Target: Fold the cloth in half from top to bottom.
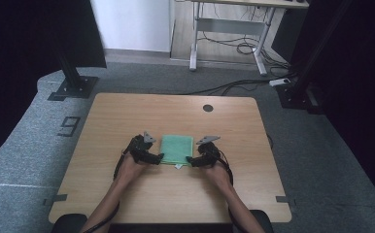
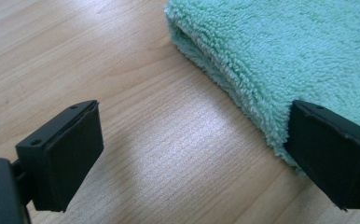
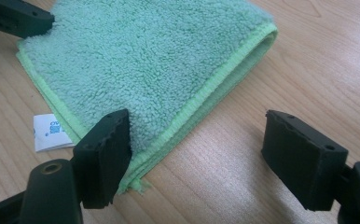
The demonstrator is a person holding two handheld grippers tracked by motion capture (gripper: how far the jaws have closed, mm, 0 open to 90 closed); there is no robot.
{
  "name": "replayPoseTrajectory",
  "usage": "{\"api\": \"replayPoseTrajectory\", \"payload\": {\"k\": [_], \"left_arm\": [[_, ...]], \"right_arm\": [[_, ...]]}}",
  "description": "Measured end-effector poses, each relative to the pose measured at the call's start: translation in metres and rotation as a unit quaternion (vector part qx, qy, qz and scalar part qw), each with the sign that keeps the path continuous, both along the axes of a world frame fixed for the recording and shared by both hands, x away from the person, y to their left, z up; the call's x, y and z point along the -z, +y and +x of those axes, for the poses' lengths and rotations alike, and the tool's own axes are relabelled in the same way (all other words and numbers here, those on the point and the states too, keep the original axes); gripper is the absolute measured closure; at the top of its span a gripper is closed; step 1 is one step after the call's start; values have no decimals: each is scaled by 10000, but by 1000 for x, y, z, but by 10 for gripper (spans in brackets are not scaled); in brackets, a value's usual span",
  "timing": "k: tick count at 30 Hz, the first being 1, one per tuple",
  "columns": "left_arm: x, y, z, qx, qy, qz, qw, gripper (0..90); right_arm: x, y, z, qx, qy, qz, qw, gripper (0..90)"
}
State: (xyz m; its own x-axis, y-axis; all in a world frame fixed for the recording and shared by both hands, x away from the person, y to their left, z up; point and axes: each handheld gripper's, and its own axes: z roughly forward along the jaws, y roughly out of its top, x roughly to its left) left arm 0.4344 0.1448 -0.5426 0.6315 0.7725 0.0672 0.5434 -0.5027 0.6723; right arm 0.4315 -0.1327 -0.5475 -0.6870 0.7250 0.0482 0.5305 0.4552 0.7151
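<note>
On the wooden table (image 1: pixel 127 194), seen from the high view, the person's left hand (image 1: pixel 127 169) comes in from the bottom edge and holds the left gripper (image 1: pixel 157 158) just at the left side of a folded green towel (image 1: pixel 177 150). From the left gripper view its jaws stand wide apart with nothing between them but bare wood; the left one hangs over the table top, while the right one sits at the fluffy edge of the towel (image 2: pixel 280 51), overlapping it in the picture, though whether it touches the cloth I cannot tell. The towel lies flat near the middle of the table, a little toward the person's side, folded into a neat rectangle with its layers stacked. A small white label (image 3: pixel 51 132) with blue print sticks out from under its near edge, also visible as a pale speck in the high view. To the right of the towel, the right gripper (image 1: pixel 191 160) is held by the right hand (image 1: pixel 218 170), mirroring the left. In the right gripper view its jaws are likewise wide open and hold nothing: one is over the towel's stitched corner (image 3: pixel 141 184), the other over bare wood well to the side of it. At the far corner of the towel in that view a dark tip of the left gripper (image 3: pixel 17 17) shows. Farther back on the table, right of centre, is a dark round cable hole (image 1: pixel 208 108).
</note>
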Motion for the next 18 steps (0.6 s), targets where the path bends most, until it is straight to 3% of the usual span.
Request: {"api": "replayPoseTrajectory", "payload": {"k": [7, 18], "left_arm": [[-2, 0, 1, 49, 73, -33, 10000, 55], [-22, 2, -9, 374, -63, -276, 9989, 18]], "right_arm": [[-2, 2, 0, 54, 90, -22, 9999, 242], [-14, 2, -6, -121, -42, -16, 9999, 192]]}}
